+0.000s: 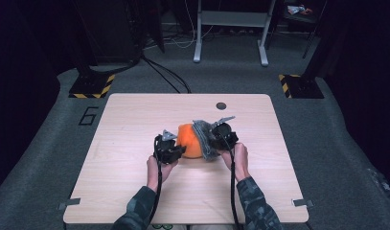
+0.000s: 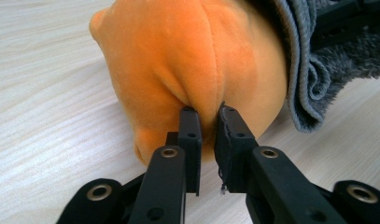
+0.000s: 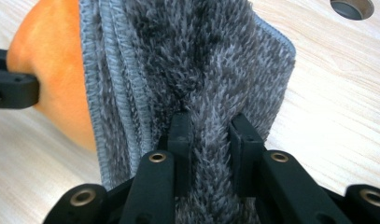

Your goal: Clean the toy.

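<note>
Left tool [image 2: 207,116] pinching orange plush [image 2: 187,70]; right tool [image 3: 208,123] clamped on grey cloth [image 3: 201,60], mid-table [image 1: 135,191].

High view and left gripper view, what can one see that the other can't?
The high view alone shows the whole table, the person's hands, the right gripper and a round hole in the tabletop. The left gripper view alone shows up close the left gripper pinching a fold of the orange plush. Both show the orange plush toy and the grey fuzzy cloth against it.
</note>
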Action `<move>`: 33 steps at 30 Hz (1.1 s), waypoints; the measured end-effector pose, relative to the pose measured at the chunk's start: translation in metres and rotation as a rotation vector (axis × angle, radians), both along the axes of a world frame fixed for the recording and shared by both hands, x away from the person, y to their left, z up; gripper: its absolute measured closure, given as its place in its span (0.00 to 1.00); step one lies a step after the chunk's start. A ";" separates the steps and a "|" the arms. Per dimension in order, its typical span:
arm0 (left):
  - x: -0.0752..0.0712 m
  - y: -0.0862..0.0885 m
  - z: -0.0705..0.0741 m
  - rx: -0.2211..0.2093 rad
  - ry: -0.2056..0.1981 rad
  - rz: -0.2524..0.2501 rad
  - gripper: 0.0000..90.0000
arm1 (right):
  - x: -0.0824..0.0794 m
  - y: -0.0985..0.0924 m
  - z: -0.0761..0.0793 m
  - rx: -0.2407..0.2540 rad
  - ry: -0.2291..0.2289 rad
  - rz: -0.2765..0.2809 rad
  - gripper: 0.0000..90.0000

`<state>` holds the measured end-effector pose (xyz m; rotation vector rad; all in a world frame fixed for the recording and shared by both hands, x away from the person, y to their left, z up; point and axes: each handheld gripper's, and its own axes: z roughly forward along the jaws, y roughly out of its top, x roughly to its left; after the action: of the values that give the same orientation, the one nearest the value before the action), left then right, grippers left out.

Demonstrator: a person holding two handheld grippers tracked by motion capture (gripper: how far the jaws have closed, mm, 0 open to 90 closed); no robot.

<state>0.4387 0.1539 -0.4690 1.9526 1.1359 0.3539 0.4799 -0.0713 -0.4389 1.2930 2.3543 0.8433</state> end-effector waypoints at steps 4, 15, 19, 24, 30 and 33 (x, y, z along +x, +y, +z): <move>-0.002 0.003 0.000 -0.001 -0.011 0.006 0.80 | 0.006 -0.002 0.000 -0.002 0.008 -0.006 0.82; 0.000 -0.003 -0.005 0.145 -0.050 0.015 0.54 | 0.016 0.001 0.002 -0.008 -0.002 -0.014 0.82; 0.003 -0.008 -0.009 0.174 -0.056 0.017 0.61 | 0.017 0.001 0.001 -0.005 -0.003 -0.013 0.82; 0.005 -0.011 -0.011 0.192 -0.054 0.017 0.79 | 0.015 0.000 0.001 0.008 -0.007 -0.026 0.82; 0.004 -0.014 -0.008 0.170 -0.057 -0.003 0.98 | 0.011 -0.012 0.004 0.037 -0.012 -0.044 0.82; 0.003 -0.015 -0.006 0.173 -0.070 -0.013 0.99 | 0.009 -0.018 0.006 0.047 -0.011 -0.053 0.82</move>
<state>0.4415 0.1387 -0.4751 2.0795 1.0777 0.5243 0.4886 -0.0893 -0.4326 1.3593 2.2942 0.8925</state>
